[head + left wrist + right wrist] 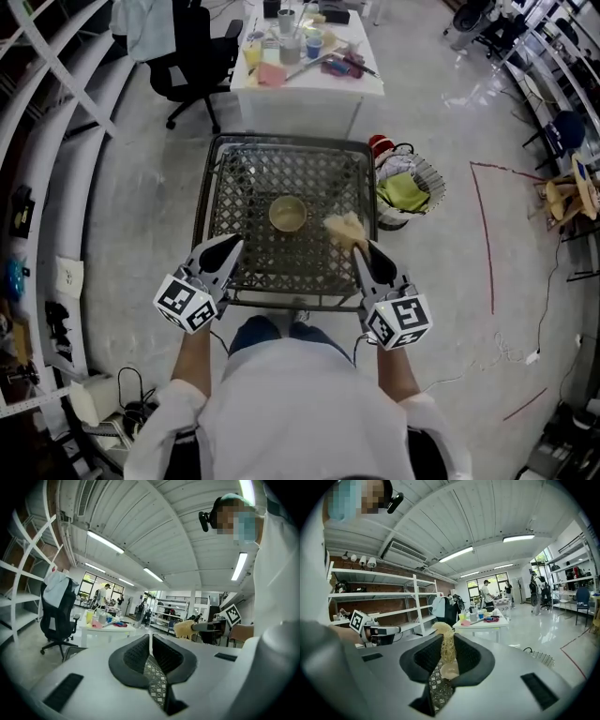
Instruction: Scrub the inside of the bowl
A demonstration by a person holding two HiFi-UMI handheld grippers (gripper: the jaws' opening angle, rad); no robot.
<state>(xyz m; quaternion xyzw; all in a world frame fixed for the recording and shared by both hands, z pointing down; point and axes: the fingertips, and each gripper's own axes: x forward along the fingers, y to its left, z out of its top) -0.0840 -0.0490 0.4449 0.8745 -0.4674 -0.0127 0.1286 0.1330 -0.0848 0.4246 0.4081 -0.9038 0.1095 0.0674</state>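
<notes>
On the mesh surface (234, 187), bowl (288, 214) sits upright near the middle, untouched. Just right of bowl, right tool (359, 248) is clamped on a soft fibrous scrubber (343, 227); left of bowl, left tool (228, 249) is closed on nothing. Bowl looks light and rigid, will likely skid: pin the rim.
</notes>
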